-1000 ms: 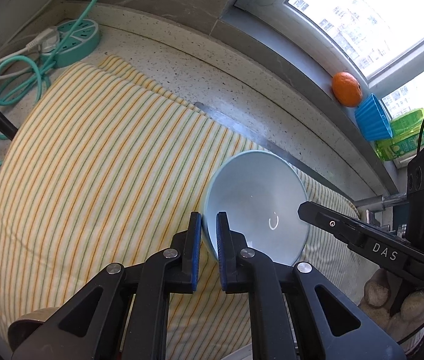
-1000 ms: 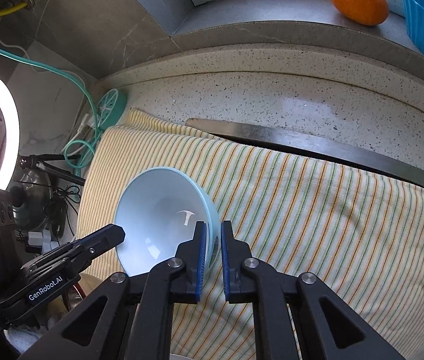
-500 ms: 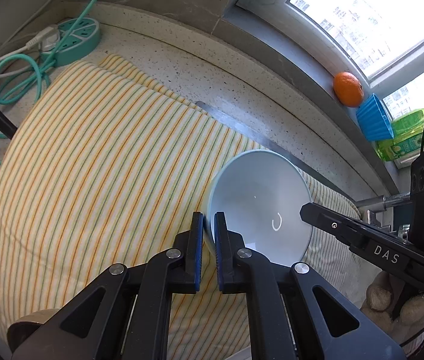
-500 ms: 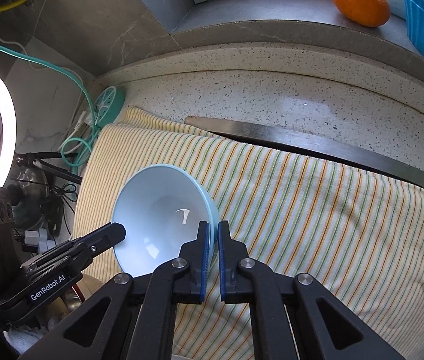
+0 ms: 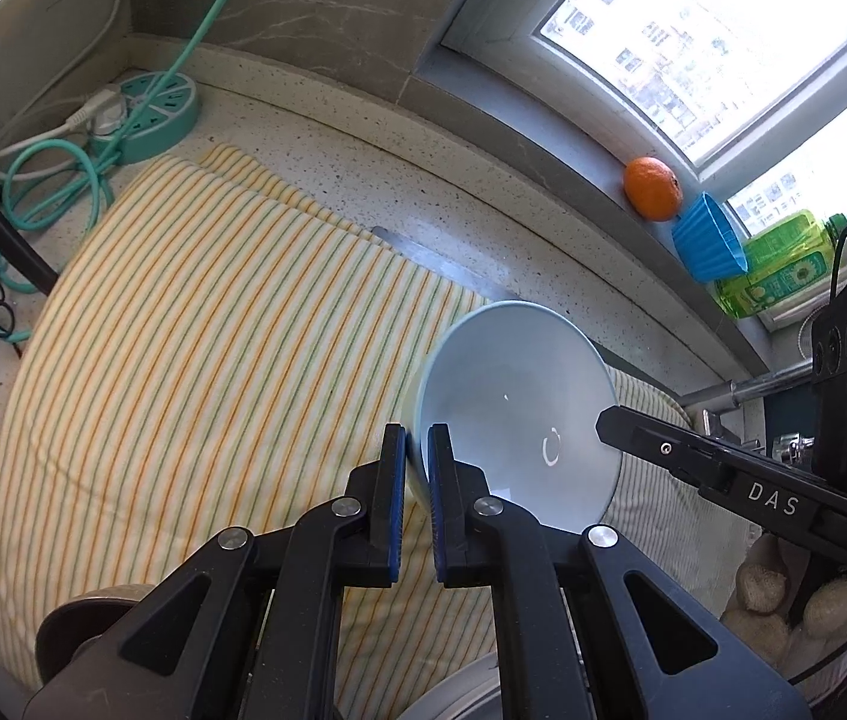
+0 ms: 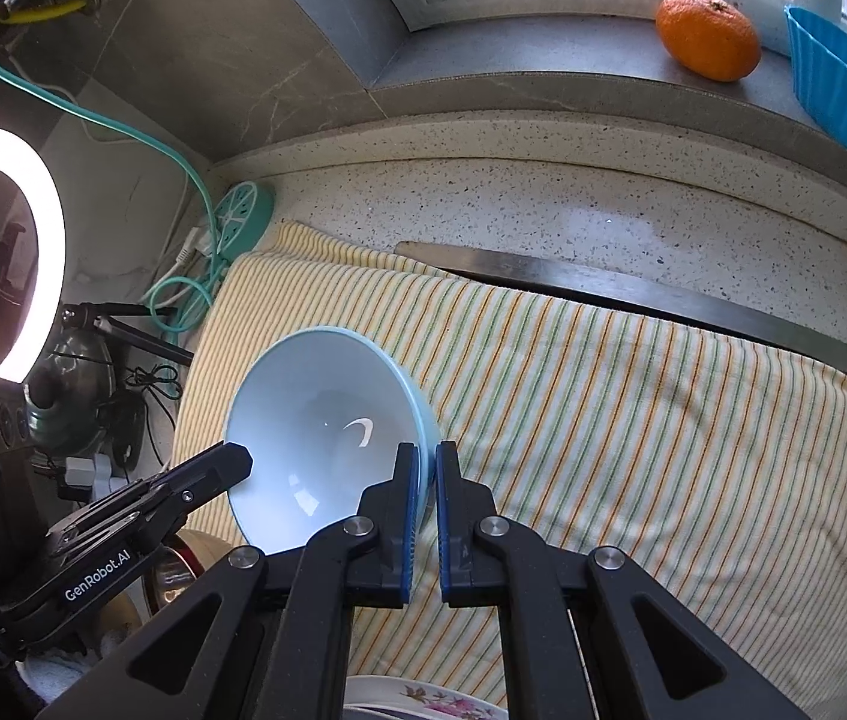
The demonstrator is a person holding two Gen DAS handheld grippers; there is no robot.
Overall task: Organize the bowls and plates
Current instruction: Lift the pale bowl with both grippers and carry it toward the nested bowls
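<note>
The pale blue bowl (image 5: 513, 414) is being pinched at opposite points of its rim, the wall being clamped between the nearly closed fingers of the left gripper (image 5: 417, 468) and likewise of the right gripper (image 6: 428, 480). In the left view the bowl is being carried at about 1 o'clock from the gripper, in the right view at about 10 o'clock, tilted on edge and seemingly raised above the striped towel (image 6: 633, 408) spread over the bench (image 6: 603, 216). The coming placement is judged to depend on both grippers being moved together, neither being nearer.
</note>
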